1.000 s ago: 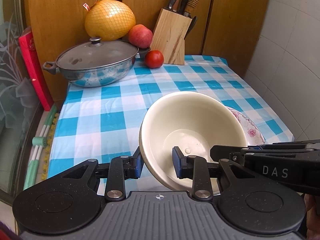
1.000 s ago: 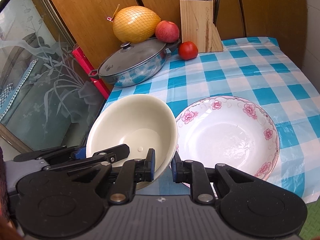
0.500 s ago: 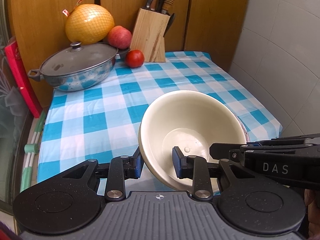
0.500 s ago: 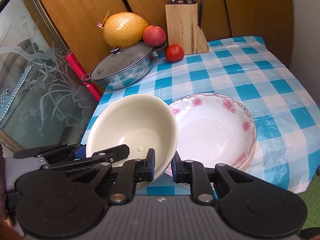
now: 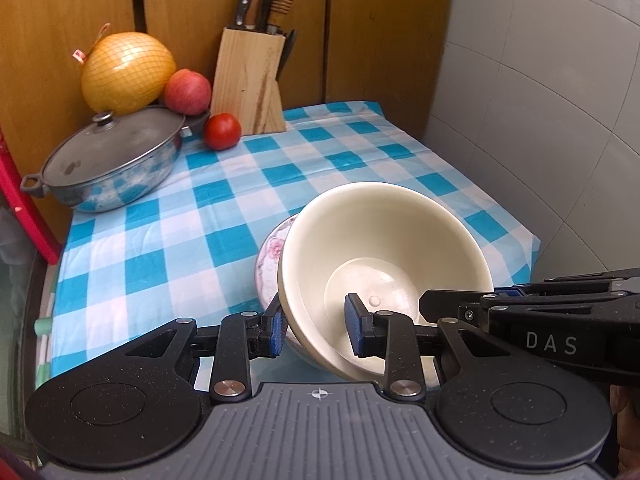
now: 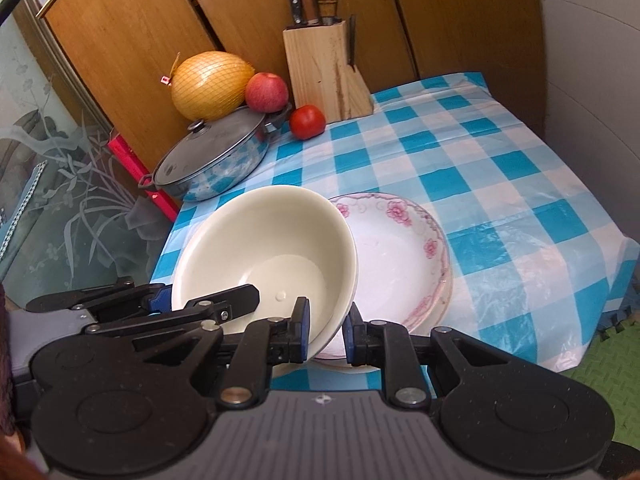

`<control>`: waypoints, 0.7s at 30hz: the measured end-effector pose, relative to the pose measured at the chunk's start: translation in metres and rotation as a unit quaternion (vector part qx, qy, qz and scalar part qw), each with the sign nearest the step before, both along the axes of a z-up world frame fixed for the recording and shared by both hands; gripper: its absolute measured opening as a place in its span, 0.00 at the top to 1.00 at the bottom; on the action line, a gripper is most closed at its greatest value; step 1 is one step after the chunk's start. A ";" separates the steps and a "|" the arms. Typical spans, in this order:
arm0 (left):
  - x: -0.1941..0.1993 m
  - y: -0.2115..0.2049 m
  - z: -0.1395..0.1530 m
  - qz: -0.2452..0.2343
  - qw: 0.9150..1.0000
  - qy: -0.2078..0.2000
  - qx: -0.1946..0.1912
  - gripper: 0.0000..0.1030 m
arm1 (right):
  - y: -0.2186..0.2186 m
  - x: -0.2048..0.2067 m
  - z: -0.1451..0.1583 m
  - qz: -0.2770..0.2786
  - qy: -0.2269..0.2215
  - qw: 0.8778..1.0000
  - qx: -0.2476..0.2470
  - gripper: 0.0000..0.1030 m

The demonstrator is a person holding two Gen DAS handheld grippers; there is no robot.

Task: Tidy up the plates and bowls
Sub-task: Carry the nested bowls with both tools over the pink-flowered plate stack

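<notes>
Both tools grip one cream bowl (image 5: 384,276) by its near rim: the left tool (image 5: 316,326) and the right tool (image 6: 325,330) each pinch the wall between their pads. Tilted, the bowl hangs just ahead of them, partly over the flowered plate (image 6: 416,252) on the worktop (image 6: 500,184). Compared with a second ago, the bowl now overlaps the plate instead of sitting beside it.

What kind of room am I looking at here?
Most likely a home kitchen. A wooden knife block stands against wood cabinet doors, a lidded metal pan sits on a blue checked tablecloth, and fruit is piled beside it.
</notes>
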State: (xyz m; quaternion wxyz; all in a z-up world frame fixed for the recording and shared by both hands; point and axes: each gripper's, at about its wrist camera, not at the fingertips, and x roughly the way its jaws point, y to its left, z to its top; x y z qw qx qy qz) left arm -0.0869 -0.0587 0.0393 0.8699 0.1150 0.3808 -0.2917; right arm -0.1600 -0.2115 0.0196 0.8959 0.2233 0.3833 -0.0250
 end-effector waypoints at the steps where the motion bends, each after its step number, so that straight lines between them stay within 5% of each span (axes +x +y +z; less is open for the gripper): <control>1: 0.000 -0.003 0.000 -0.004 1.000 -0.001 0.001 0.63 | -0.003 -0.001 0.000 -0.004 0.000 1.000 0.001 0.83; 21: 0.006 -0.080 0.014 -0.063 0.998 -0.025 0.009 0.63 | -0.072 -0.007 0.010 -0.077 -0.021 0.997 0.006 0.83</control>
